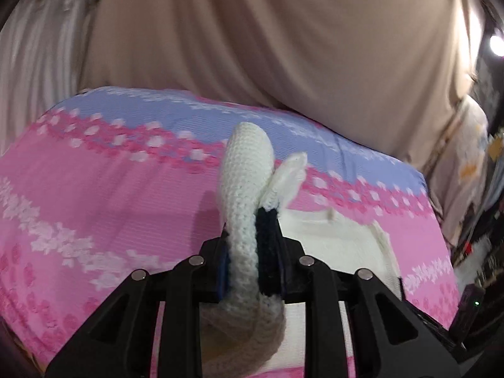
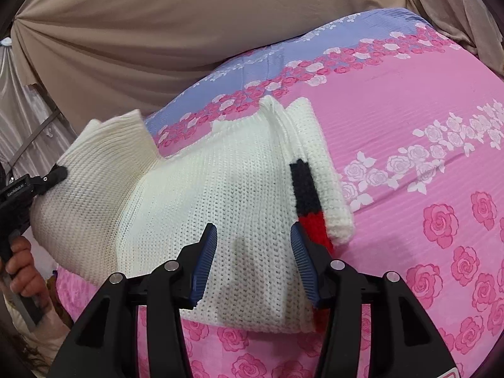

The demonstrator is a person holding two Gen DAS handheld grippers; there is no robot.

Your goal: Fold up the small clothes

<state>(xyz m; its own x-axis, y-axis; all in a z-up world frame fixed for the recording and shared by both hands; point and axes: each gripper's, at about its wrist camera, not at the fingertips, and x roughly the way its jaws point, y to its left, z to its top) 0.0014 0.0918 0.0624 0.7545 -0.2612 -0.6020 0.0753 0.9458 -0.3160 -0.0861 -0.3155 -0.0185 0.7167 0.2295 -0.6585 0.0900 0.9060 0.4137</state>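
Observation:
A white knit garment (image 2: 220,182) with a black and red stripe (image 2: 307,189) lies partly folded on the pink flowered bedsheet (image 2: 409,110). My right gripper (image 2: 253,233) is open just above its near edge, and the knit shows between the blue pads without being pinched. At the far left, my left gripper (image 2: 58,173) holds one side of the garment lifted off the bed, with a person's hand (image 2: 19,267) on its handle. In the left wrist view, that gripper (image 1: 247,223) is shut on a bunched fold of the white knit (image 1: 242,170) and its dark band (image 1: 267,245).
A beige curtain (image 1: 283,31) hangs behind the bed. The sheet (image 1: 94,189) turns lilac toward its far edge (image 2: 330,34). Cluttered dark shelving (image 1: 482,236) stands past the bed's right side. To the right of the garment the sheet is bare pink (image 2: 425,189).

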